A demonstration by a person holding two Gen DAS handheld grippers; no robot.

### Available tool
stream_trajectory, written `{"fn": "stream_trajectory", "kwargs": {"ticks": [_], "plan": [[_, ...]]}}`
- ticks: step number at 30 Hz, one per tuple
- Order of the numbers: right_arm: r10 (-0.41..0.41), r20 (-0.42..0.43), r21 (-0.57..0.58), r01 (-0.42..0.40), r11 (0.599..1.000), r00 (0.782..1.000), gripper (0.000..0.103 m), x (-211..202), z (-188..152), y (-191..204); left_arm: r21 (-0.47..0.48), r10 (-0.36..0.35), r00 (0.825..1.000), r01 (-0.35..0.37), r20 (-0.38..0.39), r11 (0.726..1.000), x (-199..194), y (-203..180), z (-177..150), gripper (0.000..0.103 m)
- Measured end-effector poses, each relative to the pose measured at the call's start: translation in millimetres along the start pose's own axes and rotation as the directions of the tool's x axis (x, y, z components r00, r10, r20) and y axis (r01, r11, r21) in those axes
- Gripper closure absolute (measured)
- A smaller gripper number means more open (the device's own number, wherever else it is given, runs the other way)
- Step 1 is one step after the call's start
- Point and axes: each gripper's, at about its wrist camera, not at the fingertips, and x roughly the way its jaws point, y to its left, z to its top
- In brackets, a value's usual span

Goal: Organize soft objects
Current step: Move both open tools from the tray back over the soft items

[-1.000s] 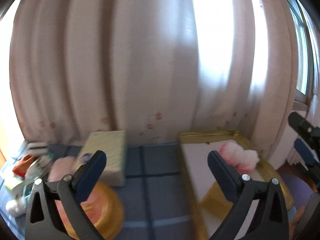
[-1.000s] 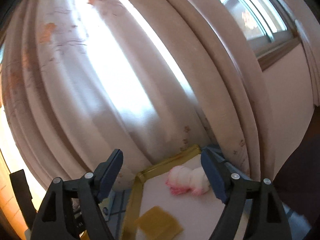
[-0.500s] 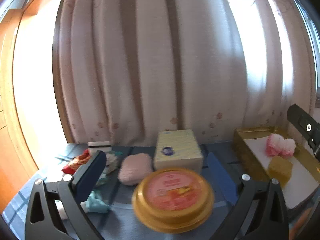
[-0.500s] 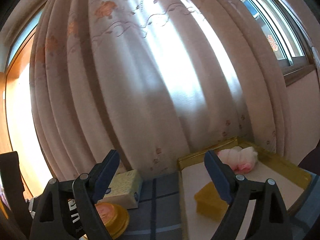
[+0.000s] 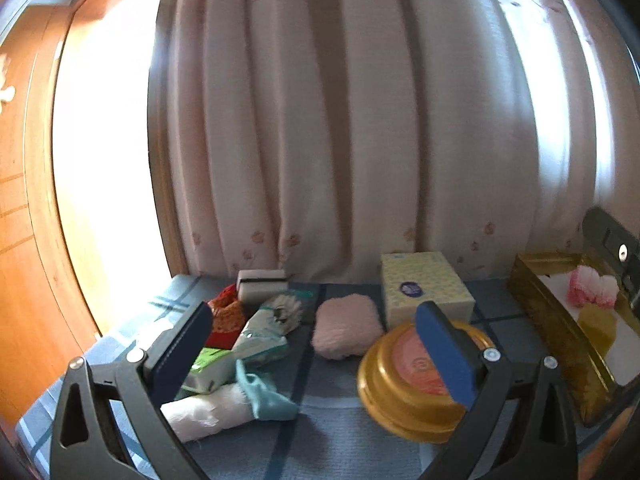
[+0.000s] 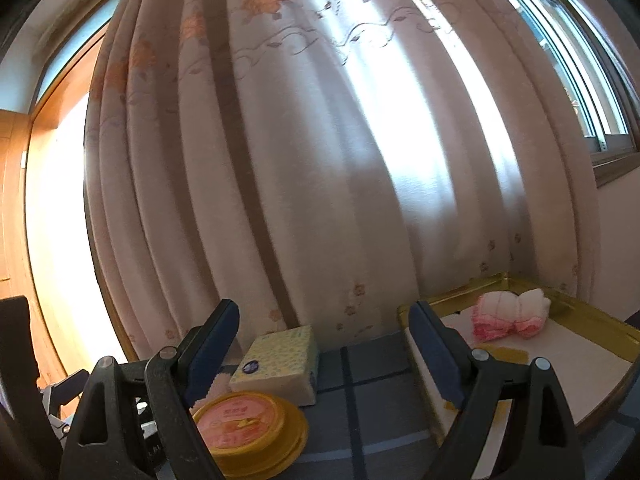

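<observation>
Over the last second both views are swung away from the tray at the right and toward the heap at the left: a second ago the left wrist view was filled by the tray and the tissue box, and now the whole heap is taken in. The left gripper is held spread with nothing between its jaws, and the right gripper is likewise spread wide and empty. From this it is judged that a drop into the tray is finished and the next soft thing is being sought.

Two soft things are counted in the tray: a pink-and-white bundle at its far end and a yellow sponge nearer. One pink puff lies on the blue cloth between the heap and the tissue box, just beside the gold tin.

In the heap at the left are counted one white roll, one teal cloth, one red knitted piece, one brush, one green-white packet and one white block at the far edge. The count there is uncertain, since things overlap.

One tissue box and one tin are seen; neither is judged soft.
</observation>
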Motion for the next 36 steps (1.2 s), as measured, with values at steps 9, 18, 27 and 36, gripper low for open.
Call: {"fn": "stream_trajectory", "kwargs": {"ticks": [9,18,27,36], "plan": [[0.039,-0.078,-0.018,-0.04,0.999,0.996,0.015,8.7,-6.3,24.2,-0.041,0.034,0.999,-0.034,-0.018,0.999,0.0,31.7,-3.1,0.0],[0.085,-0.177,-0.018,-0.089,0.996,0.981,0.015,19.8,-17.1,43.9,-0.039,0.05,0.998,-0.051,-0.045,0.998,0.6,57.3,-5.2,0.0],[0.107,-0.196,-0.036,-0.116,0.993,0.975,0.015,20.5,-22.6,60.7,-0.086,0.09,0.992,-0.098,-0.092,0.991,5.5,101.0,-8.3,0.001],[0.158,-0.246,-0.06,-0.178,0.982,0.956,0.015,23.8,-30.4,84.4,-0.099,0.099,0.981,-0.116,-0.165,0.988,11.9,138.5,-13.4,0.001]]}}
